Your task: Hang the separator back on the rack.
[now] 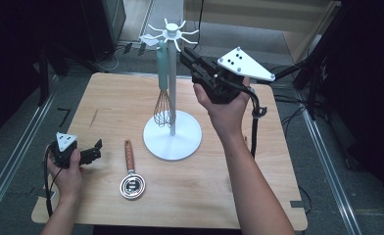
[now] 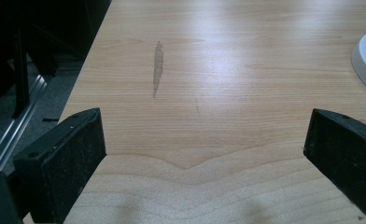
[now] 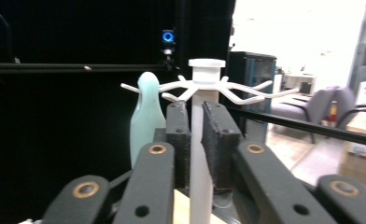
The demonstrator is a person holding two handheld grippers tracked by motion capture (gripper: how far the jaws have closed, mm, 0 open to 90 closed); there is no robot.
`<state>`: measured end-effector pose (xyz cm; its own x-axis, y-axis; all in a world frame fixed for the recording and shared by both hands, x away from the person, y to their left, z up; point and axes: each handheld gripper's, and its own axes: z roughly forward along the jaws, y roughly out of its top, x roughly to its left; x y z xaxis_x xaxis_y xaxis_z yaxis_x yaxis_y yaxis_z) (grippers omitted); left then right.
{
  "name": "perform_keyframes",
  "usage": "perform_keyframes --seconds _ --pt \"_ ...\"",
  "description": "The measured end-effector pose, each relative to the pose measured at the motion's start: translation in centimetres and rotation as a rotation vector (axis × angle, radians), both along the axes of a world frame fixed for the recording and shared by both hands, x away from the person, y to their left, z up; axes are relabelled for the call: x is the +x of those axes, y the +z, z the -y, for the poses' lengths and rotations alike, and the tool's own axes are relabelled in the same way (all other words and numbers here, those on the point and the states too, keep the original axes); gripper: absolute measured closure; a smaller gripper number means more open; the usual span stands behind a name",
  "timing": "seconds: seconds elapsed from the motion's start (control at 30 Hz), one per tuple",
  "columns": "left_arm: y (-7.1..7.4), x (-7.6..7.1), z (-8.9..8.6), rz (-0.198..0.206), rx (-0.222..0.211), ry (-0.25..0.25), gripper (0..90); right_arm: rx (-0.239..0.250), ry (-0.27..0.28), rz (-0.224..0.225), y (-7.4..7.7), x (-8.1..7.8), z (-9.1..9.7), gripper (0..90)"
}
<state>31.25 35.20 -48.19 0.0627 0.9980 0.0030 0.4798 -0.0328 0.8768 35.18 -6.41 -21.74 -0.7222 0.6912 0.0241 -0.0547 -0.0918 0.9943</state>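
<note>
Up high, the right gripper (image 1: 186,55) sits beside the white stand (image 1: 172,98), whisk (image 1: 163,93) hanging from a hook. Its own view shows fingers (image 3: 177,135) slightly released, straddling the pole. Left gripper (image 1: 96,150), fingers (image 2: 69,158) spread, rests over bare desk (image 2: 228,70) left of the stand.

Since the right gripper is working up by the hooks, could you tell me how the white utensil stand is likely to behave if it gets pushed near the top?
The stand is a tall thin pole, so a push high up may tip it. Its wide round base probably resists gentle nudges. The hanging whisk would likely swing.
</note>
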Motion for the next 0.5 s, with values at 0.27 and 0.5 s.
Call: perform_keyframes --seconds 0.27,0.5 --pt "0.0 0.0 0.0 0.0 0.001 -0.002 0.0 0.002 -0.039 -0.01 -0.5 -0.3 0.9 75.6" --pt "0.0 0.0 0.0 0.003 0.002 -0.001 0.0 -0.003 -0.09 -0.036 -2.2 0.1 2.1 72.0"
